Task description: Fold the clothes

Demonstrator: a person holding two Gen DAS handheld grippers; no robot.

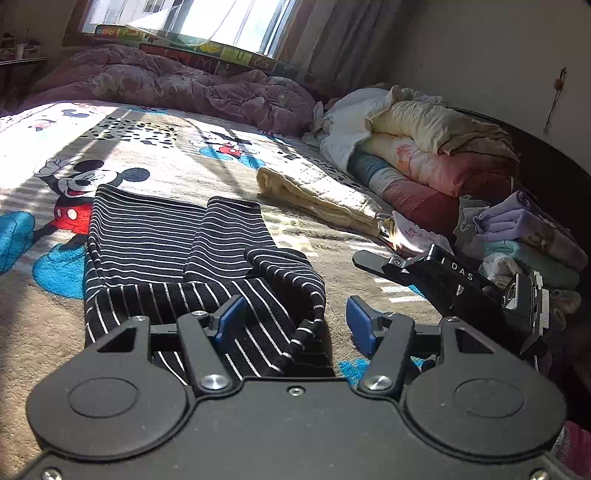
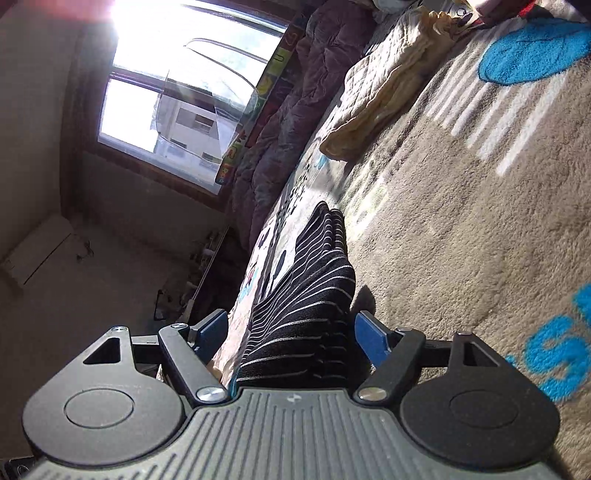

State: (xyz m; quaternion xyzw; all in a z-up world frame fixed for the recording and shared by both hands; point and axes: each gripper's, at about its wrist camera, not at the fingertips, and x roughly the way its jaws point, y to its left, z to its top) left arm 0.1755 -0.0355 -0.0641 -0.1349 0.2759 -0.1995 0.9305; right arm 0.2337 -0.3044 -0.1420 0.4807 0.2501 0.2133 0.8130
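Sun pours through my window (image 1: 207, 22) at the far wall, striping the cartoon blanket (image 1: 155, 140) on my bed. Grey curtains (image 1: 343, 40) hang right; a plain wall (image 1: 480, 55) beside them.

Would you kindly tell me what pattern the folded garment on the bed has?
Black with thin white stripes; the striped garment shows best in the left wrist view.

One striped garment (image 1: 177, 251), one folded cream blanket (image 1: 317, 195), two tongs (image 1: 291, 317), one window (image 2: 177, 107)

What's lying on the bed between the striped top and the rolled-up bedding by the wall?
A folded cream blanket lies on the bedspread between the striped top and the rolled bedding, seen in the left wrist view.
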